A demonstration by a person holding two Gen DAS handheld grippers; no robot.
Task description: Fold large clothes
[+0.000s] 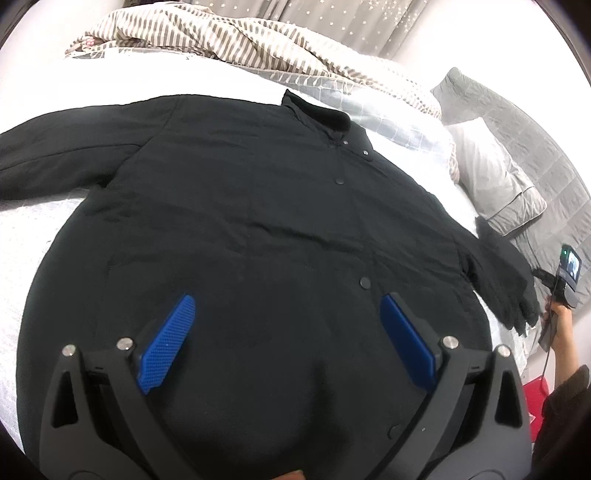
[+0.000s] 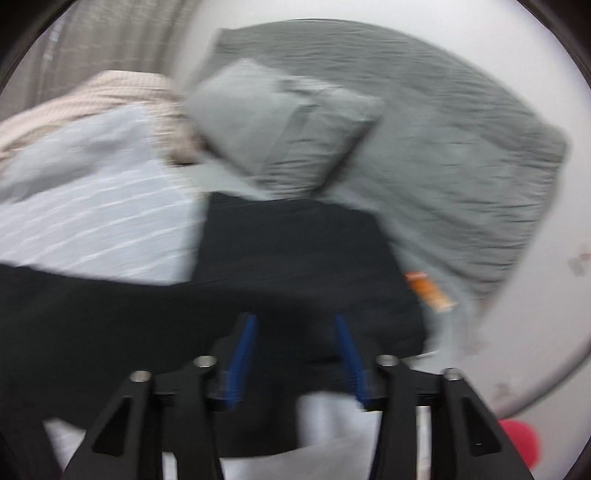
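Black jacket [image 1: 258, 221] lies spread flat on the bed, front side up, and it takes most of the white sheet [image 1: 33, 258]. Nearest to the viewer, over the lower part of the jacket, the left gripper [image 1: 286, 317] hangs with its blue pads [image 1: 168, 347] wide apart; nothing is between them and they do not touch the cloth. A row of dark snap buttons [image 1: 365, 283] goes from the hem of the jacket up to its collar [image 1: 317, 110]. One sleeve [image 1: 55, 147] of the jacket stretches out to the left side, and the other sleeve [image 1: 506, 280] reaches toward the right edge of the bed. Just beside the end of that sleeve a person's hand [image 1: 559, 314] holds the second device. In the right wrist view, which is blurred, the right gripper [image 2: 295, 350] is over this sleeve [image 2: 295, 251], its jaws parted and not pressing on the cloth. Beyond the jacket on the right side a grey pillow [image 1: 498, 184] leans on a grey quilted headboard [image 1: 535, 147]. Behind the collar of the jacket lies a pale blue checked blanket [image 1: 399, 125], and further a striped beige cover [image 1: 221, 40] is piled. Farthest from the jacket hangs a grey curtain with small stars [image 1: 332, 18].
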